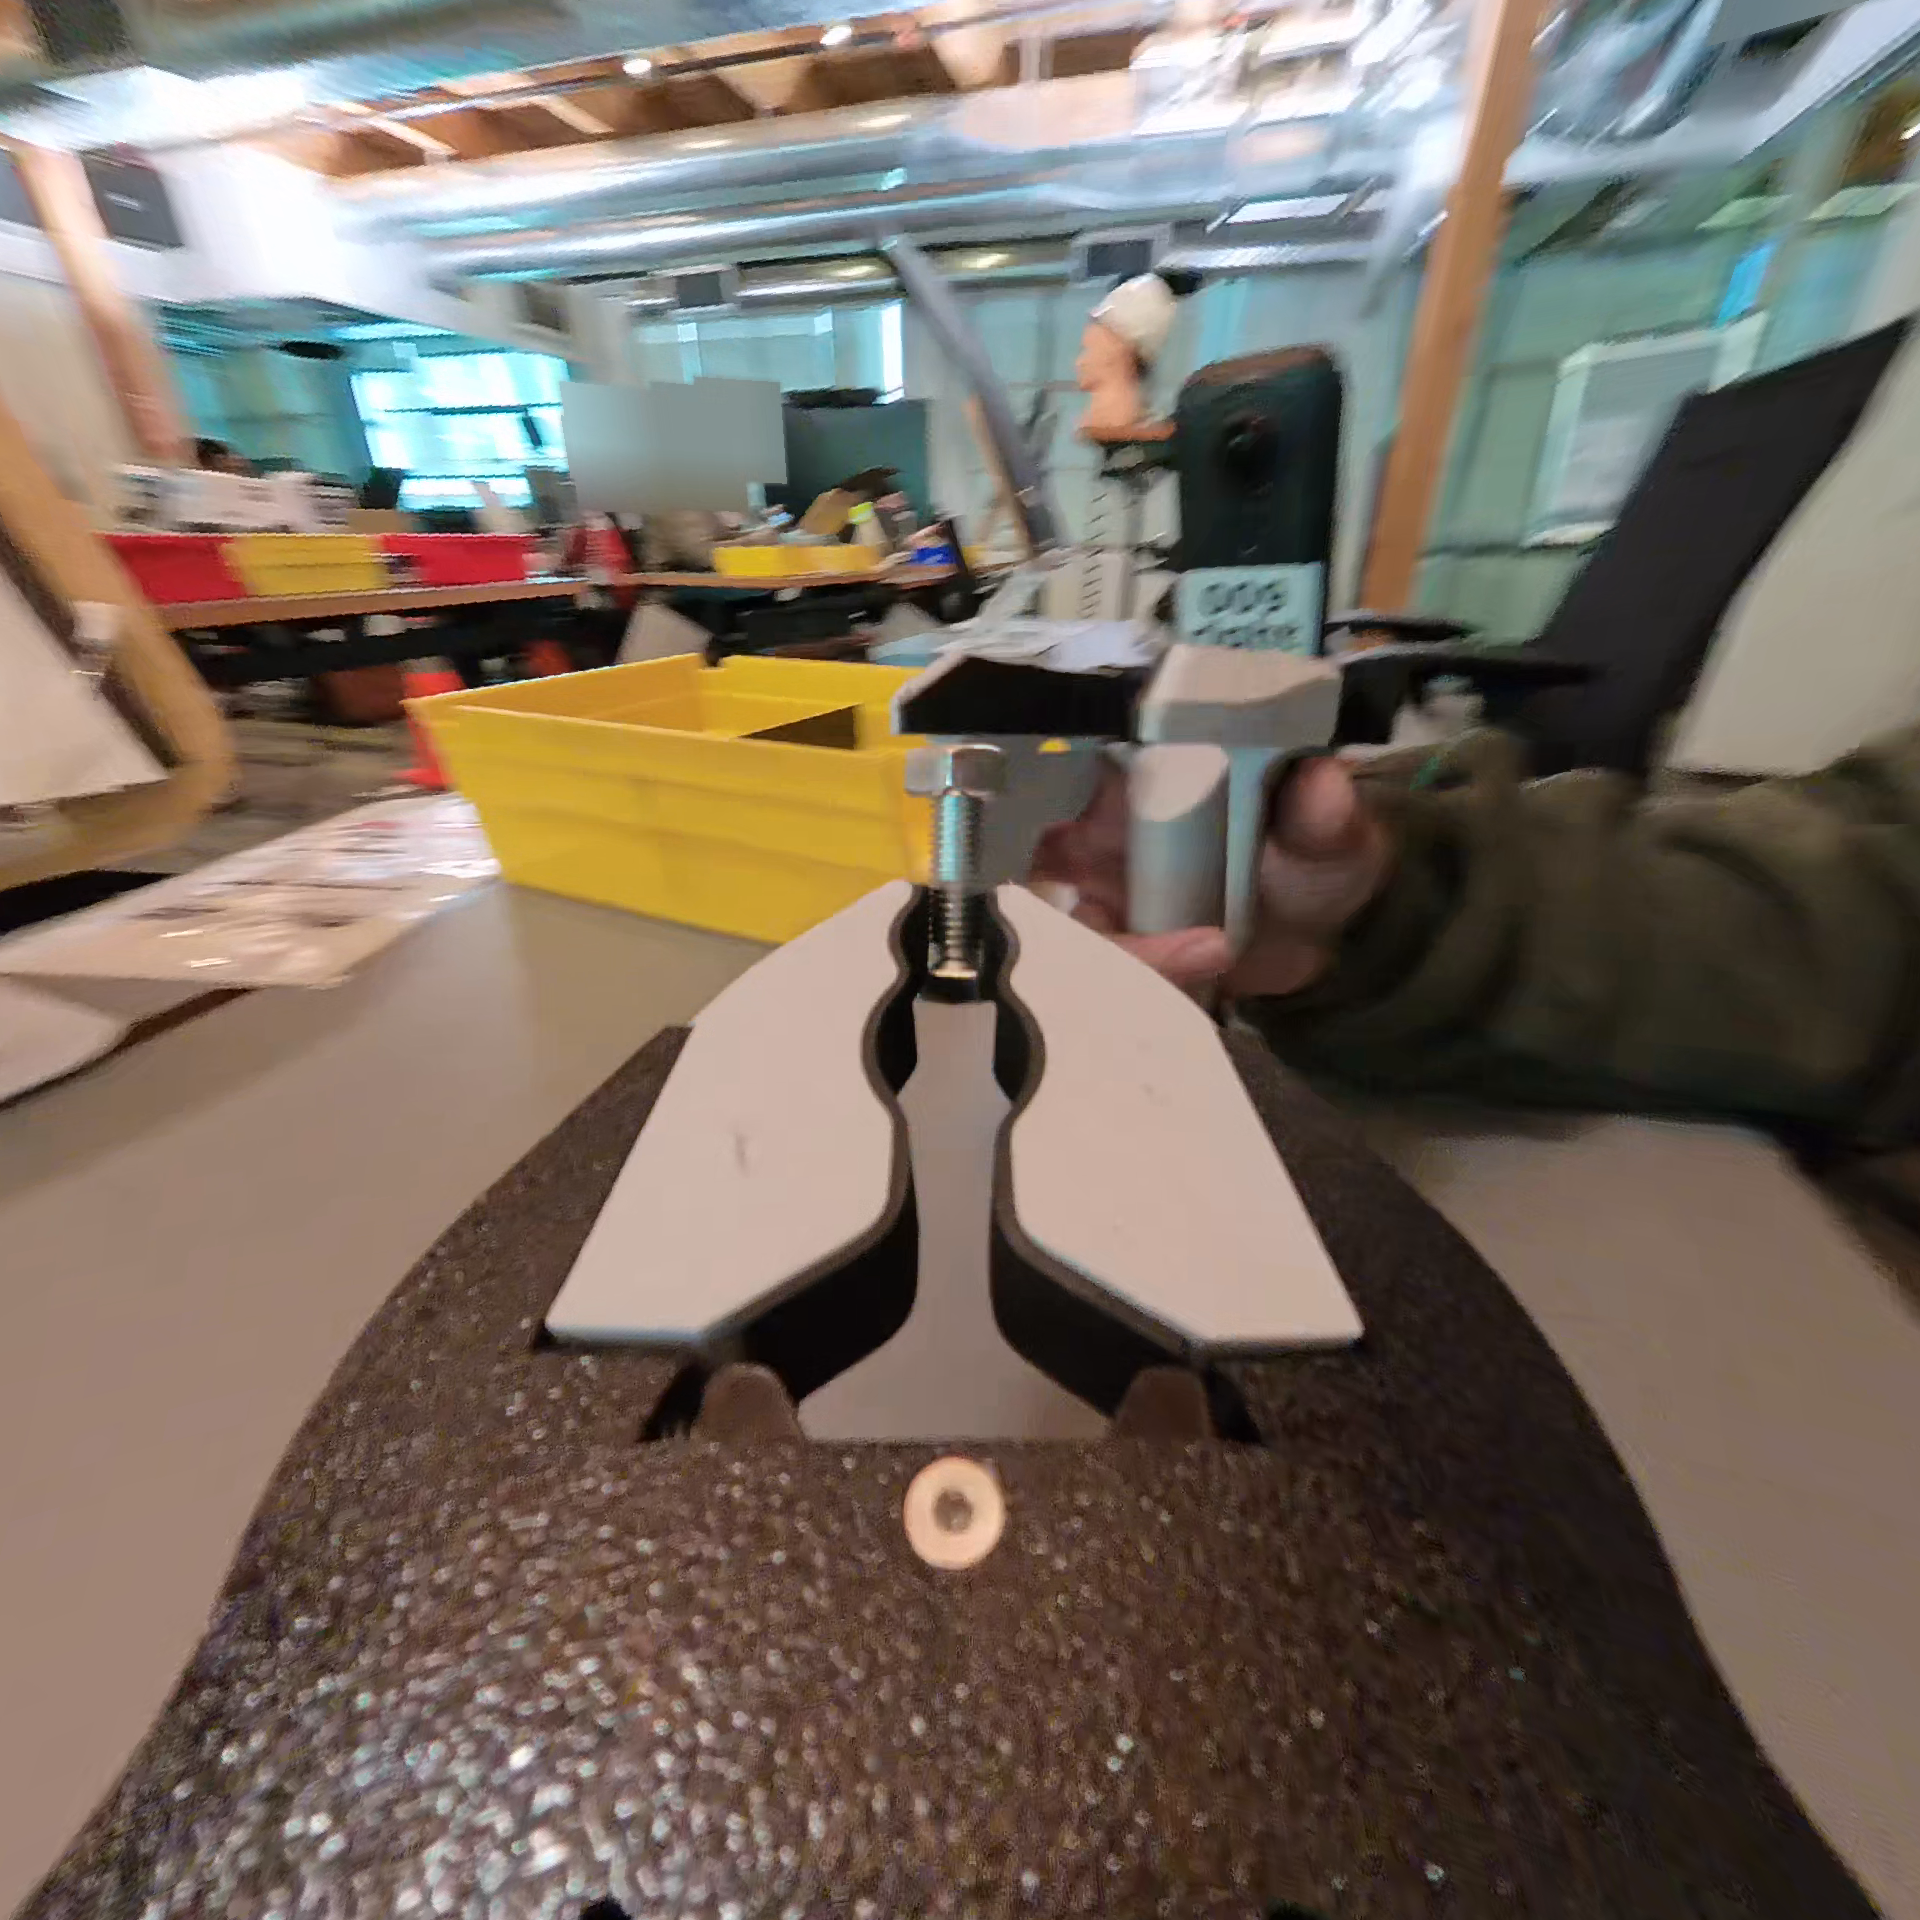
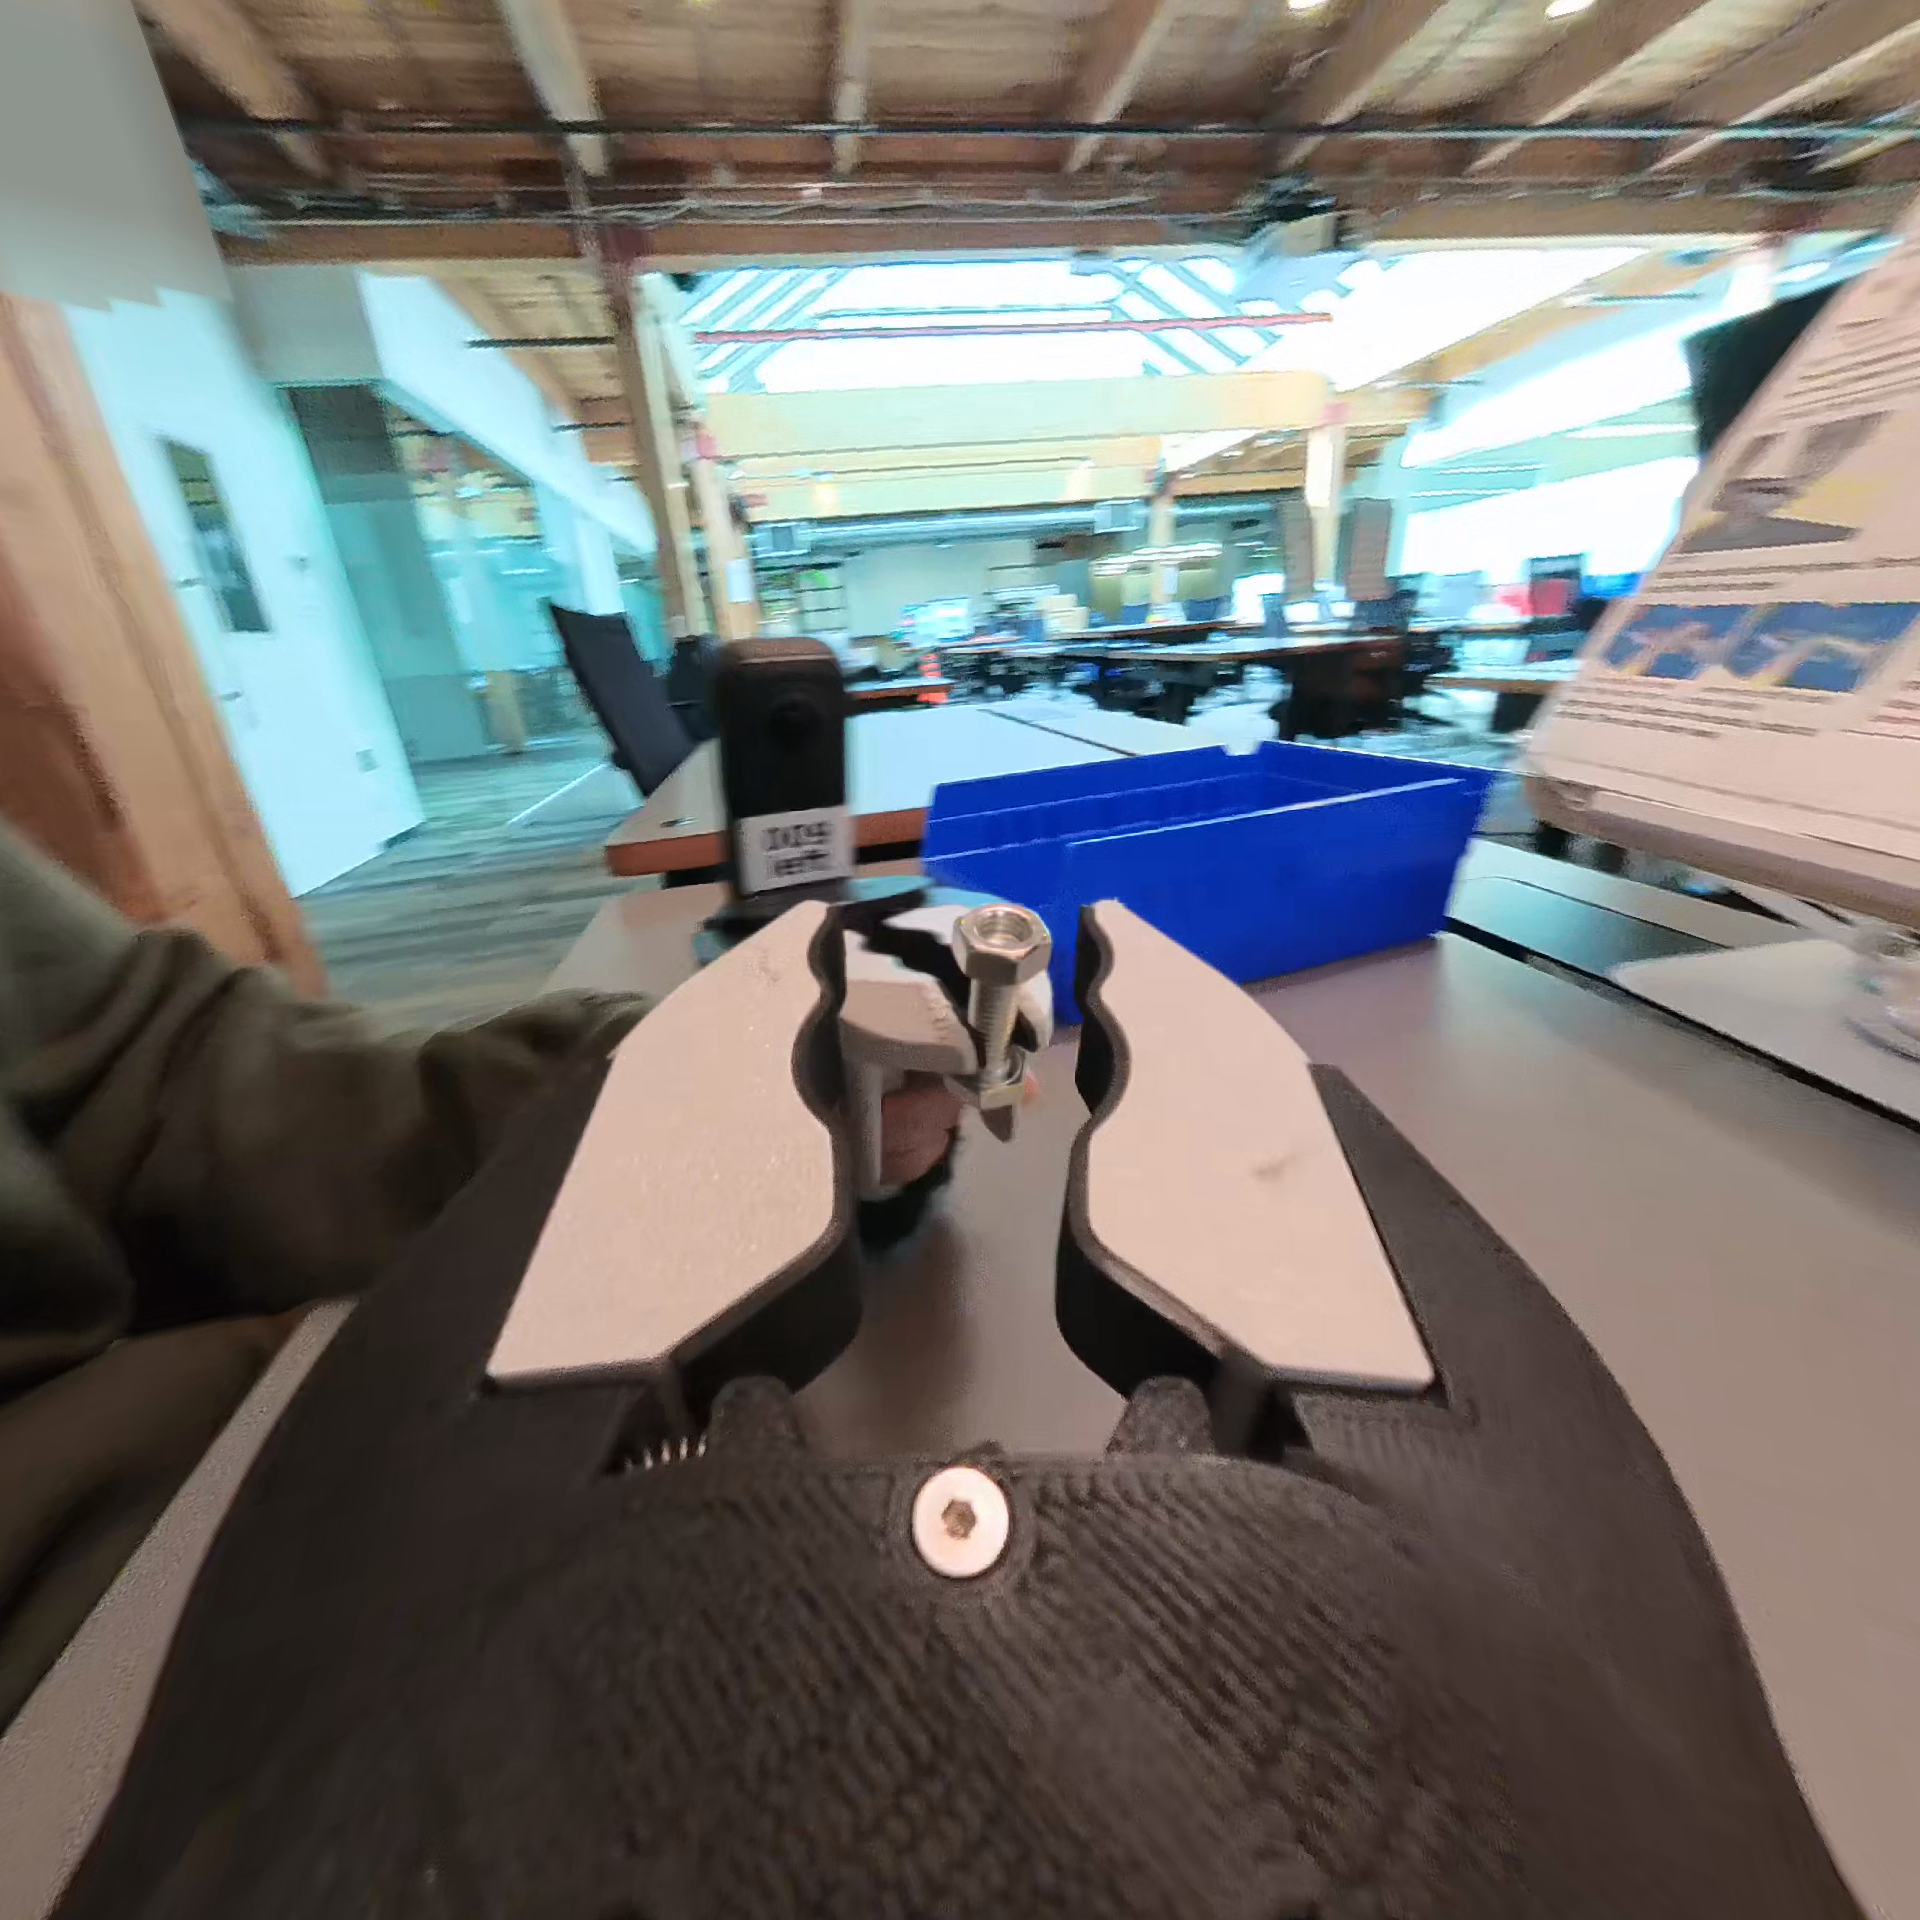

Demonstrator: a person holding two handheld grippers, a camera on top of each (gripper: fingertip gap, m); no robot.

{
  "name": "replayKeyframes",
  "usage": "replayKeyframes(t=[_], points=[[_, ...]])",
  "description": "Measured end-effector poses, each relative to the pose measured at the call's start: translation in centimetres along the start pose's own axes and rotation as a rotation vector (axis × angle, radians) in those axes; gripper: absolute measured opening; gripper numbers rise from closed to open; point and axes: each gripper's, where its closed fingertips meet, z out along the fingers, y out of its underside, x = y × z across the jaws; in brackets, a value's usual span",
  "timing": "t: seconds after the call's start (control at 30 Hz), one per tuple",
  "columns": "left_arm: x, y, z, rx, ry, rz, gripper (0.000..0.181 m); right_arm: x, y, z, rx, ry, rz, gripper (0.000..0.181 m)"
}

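Note:
My left gripper is shut on the lower end of a silver bolt, which stands upright with a hex nut at its top. The right gripper comes in from the right at the nut's height, held by a hand in an olive sleeve. In the right wrist view my right gripper is open, and the nut sits between its fingertips, touching neither. The bolt runs down to the left gripper beyond.
Both grippers are low over a grey table. A yellow bin stands behind the bolt in the left wrist view, with printed sheets to its left. A blue bin and a leaning poster board are ahead on the right. Less than 4 cm separates the two grippers' tips.

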Motion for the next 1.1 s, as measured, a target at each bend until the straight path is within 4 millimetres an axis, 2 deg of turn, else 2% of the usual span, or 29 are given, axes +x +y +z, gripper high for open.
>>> replayKeyframes(t=[0.07, 0.27, 0.53, 0.73, 0.8, 0.87, 1.0, 1.1], points=[[-0.6, 0.3, 0.0, -0.036, -0.061, 0.061, 0.009, 1.3, 0.1, 0.1, 0.006, 0.102, -0.004, 0.039], [-0.7, 0.5, 0.1, -0.046, -0.079, 0.075, 0.009, 2.6, 1.0, 0.2, -0.021, 0.209, 0.027, 0.032], [-0.7, 0.8, 0.2, -0.067, -0.089, 0.096, 0.009, 2.0, 1.4, 0.5, -0.051, 0.169, 0.032, 0.019], [-0.2, 1.4, 0.3, -0.100, -0.044, 0.073, 0.009, 2.0, 2.1, 0.4, -0.106, 0.128, 0.056, 0.018], [1.8, 0.2, 0.2, -0.022, 0.129, -0.048, 0.009, 0.9, 1.5, 0.1, -0.103, 0.013, 0.033, 0.018], [4.7, -1.6, -0.4, 0.077, 0.378, -0.198, 0.009, -1.8, -0.1, -0.6, -0.041, -0.191, 0.013, 0.018], [7.6, -2.3, -1.1, 0.105, 0.577, -0.210, 0.009, -5.6, -1.1, -1.4, -0.004, -0.417, -0.029, 0.018], [8.4, -2.3, -1.4, 0.098, 0.630, -0.215, 0.009, -6.7, -1.2, -1.5, 0.018, -0.491, -0.010, 0.018]])
